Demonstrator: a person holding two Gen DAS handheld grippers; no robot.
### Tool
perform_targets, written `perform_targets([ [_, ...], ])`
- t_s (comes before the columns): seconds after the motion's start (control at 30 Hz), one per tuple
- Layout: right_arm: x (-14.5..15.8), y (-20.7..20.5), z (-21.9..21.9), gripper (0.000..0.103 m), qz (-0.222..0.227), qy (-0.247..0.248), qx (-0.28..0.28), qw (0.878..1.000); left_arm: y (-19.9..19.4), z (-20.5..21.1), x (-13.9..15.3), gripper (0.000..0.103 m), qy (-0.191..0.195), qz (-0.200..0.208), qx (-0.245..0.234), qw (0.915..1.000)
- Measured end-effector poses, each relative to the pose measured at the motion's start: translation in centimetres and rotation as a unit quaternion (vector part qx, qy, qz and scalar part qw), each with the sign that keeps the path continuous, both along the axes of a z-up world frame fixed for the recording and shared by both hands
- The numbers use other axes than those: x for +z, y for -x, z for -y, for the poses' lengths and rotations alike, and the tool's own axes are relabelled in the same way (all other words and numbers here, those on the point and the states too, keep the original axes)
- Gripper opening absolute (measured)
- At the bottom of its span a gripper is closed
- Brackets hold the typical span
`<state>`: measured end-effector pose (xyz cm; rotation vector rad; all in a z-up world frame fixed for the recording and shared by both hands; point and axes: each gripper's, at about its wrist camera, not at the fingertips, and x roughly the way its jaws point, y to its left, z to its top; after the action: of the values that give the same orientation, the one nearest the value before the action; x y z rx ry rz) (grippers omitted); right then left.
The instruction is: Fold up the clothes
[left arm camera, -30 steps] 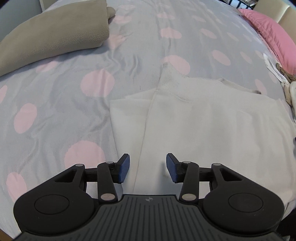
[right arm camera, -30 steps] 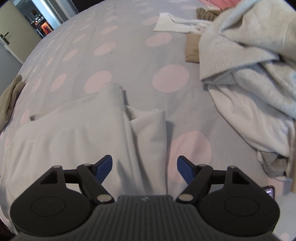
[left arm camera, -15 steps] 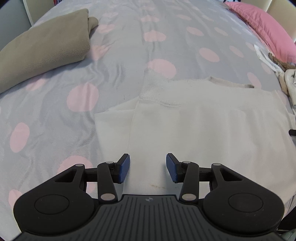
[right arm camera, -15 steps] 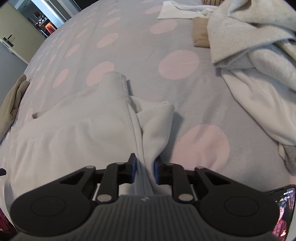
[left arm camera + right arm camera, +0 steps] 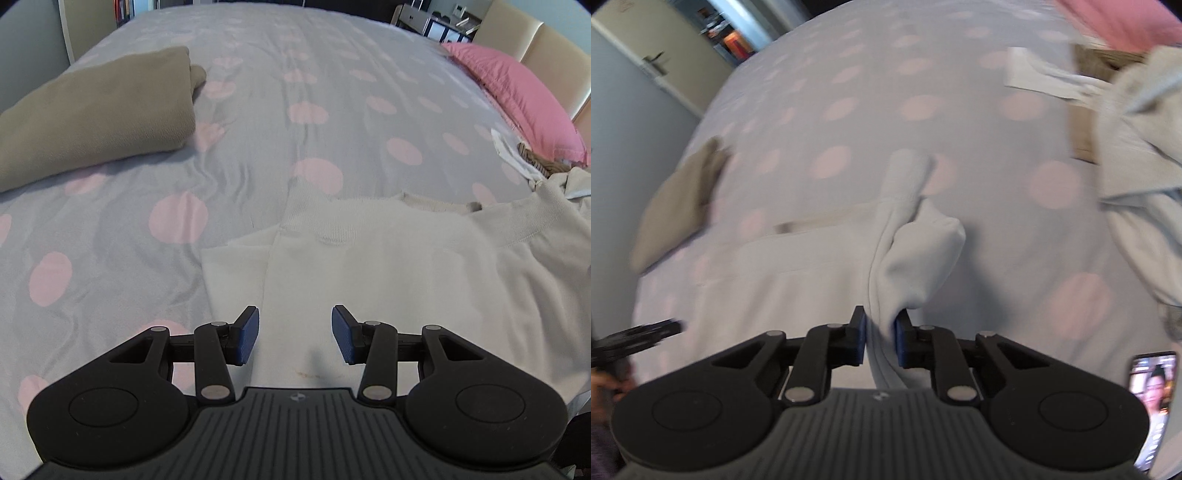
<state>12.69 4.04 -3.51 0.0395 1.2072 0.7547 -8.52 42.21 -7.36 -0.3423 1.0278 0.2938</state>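
Observation:
A white sweatshirt [image 5: 388,266] lies spread on the grey bedspread with pink dots [image 5: 184,177]. My left gripper [image 5: 294,334] hovers open over its near left part, blue pads apart with nothing between them. In the right wrist view my right gripper [image 5: 881,334] is shut on a bunched fold of the white sweatshirt [image 5: 908,258] and holds it lifted off the bed, with the ribbed cuff [image 5: 905,170] trailing beyond. The right wrist view is blurred by motion.
A folded tan garment [image 5: 92,114] lies at the far left. A pink pillow [image 5: 517,99] sits at the far right. A heap of pale clothes [image 5: 1137,147] lies on the right. A phone [image 5: 1152,406] rests near the bed's edge. The other gripper's tip [image 5: 635,336] shows at the left.
My right gripper closed on the sweatshirt's fold half a second ago and has since raised it and swung left. The left gripper stayed open and tilted up slightly.

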Motion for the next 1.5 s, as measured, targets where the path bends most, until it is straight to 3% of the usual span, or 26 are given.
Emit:
perform_targets([
  [0.17,3.8,2.8,-5.2,0.018,-0.003,-0.019,0.044,0.999,1.1,-0.7,0.8,0.041,0.004,0.018,0.007,0.9998],
  [0.4,4.5,6.1,-14.6,0.018,-0.012,-0.047,0.094,0.994,2.5,-2.4,1.0,0.041,0.011,0.027,0.025,0.9993],
  [0.6,2.7,9.0,-22.8,0.018,-0.044,-0.075,0.131,0.988,3.2,-3.9,0.8,0.041,0.01,0.026,0.039,0.9988],
  [0.8,-1.7,11.7,-28.8,0.018,-0.068,-0.056,0.14,0.986,3.8,-5.2,0.8,0.041,0.012,0.026,0.049,0.9984],
  [1.23,-8.9,13.5,-33.6,0.022,-0.096,0.0,0.156,0.983,4.6,-7.1,-0.2,0.041,0.011,-0.001,0.076,0.9971],
  [1.37,-8.8,13.8,-33.6,0.033,-0.089,0.002,0.159,0.983,4.6,-6.8,-0.4,0.041,0.008,-0.012,0.072,0.9973],
  [1.5,-6.5,14.2,-32.5,0.043,-0.045,0.004,0.177,0.983,4.8,-6.7,-0.2,0.041,0.008,-0.008,0.074,0.9972],
])
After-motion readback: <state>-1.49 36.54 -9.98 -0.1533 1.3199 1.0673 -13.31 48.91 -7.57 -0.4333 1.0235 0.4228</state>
